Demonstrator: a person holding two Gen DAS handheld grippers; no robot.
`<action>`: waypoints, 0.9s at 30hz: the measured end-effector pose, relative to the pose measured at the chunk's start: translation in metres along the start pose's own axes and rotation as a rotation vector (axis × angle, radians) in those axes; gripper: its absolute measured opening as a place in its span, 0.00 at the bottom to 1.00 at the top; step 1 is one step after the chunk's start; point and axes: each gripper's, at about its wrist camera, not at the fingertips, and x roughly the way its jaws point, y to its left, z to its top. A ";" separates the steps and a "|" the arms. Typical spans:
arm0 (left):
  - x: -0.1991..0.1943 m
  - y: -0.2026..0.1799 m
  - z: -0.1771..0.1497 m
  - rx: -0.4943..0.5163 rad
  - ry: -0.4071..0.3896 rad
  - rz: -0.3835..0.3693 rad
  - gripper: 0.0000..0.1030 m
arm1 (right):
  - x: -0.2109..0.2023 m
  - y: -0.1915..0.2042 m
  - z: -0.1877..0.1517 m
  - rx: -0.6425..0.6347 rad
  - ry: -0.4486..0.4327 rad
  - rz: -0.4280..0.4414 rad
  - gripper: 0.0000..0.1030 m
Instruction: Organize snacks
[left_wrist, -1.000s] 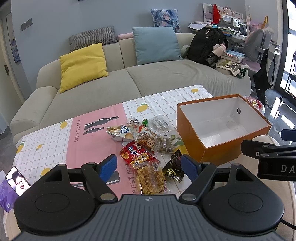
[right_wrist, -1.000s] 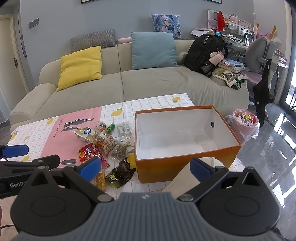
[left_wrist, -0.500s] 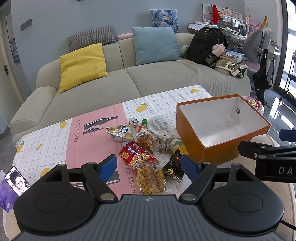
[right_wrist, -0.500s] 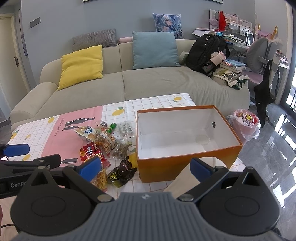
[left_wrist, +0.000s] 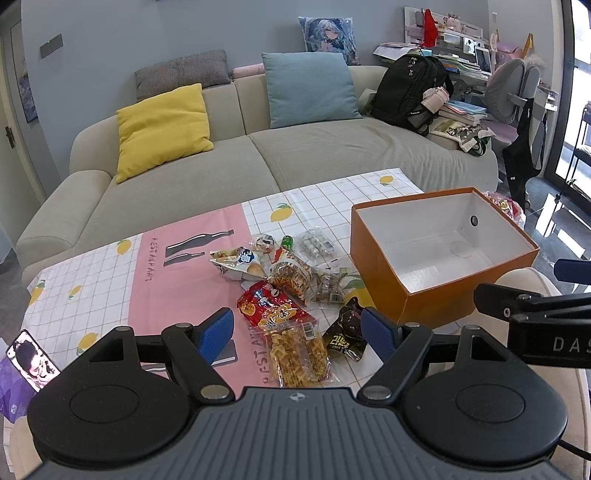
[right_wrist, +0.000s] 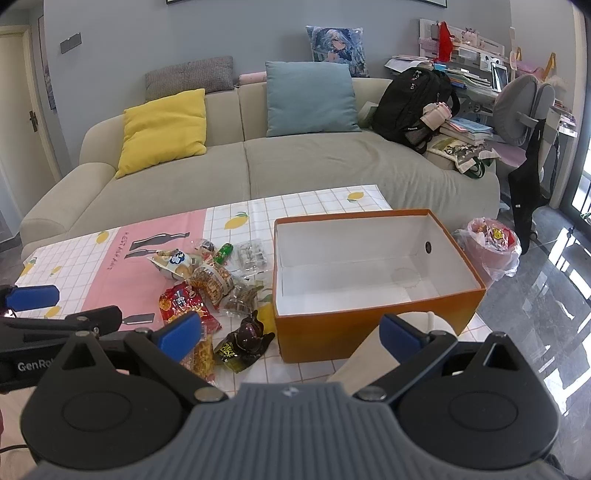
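Note:
A pile of snack packets lies on the table: a red bag (left_wrist: 271, 306), a clear waffle pack (left_wrist: 297, 354), a dark brown packet (left_wrist: 347, 334), a white-blue bag (left_wrist: 238, 260) and a round cracker pack (left_wrist: 291, 277). An open orange box (left_wrist: 436, 291), white and empty inside, stands right of them; it also shows in the right wrist view (right_wrist: 376, 314). My left gripper (left_wrist: 297, 332) is open, hovering above the waffle pack. My right gripper (right_wrist: 290, 334) is open, near the box's front left corner and the dark packet (right_wrist: 243, 341).
A lemon-print and pink tablecloth (left_wrist: 110, 280) covers the table. A phone (left_wrist: 33, 360) lies at the table's left front. A beige sofa (left_wrist: 258, 162) with cushions and a backpack stands behind. A pink bin bag (right_wrist: 493, 245) sits on the floor to the right.
The right gripper has drifted slightly right and back; the left gripper has barely moved. Both stay open and empty.

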 end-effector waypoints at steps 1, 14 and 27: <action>0.000 -0.001 0.000 0.003 -0.001 -0.008 0.89 | 0.000 0.000 -0.001 -0.005 -0.010 0.008 0.97; 0.031 0.025 -0.015 -0.043 0.076 -0.147 0.68 | 0.035 0.009 -0.017 -0.032 -0.054 0.087 0.87; 0.096 0.060 -0.022 -0.173 0.216 -0.195 0.82 | 0.109 0.041 -0.033 -0.059 0.123 0.135 0.61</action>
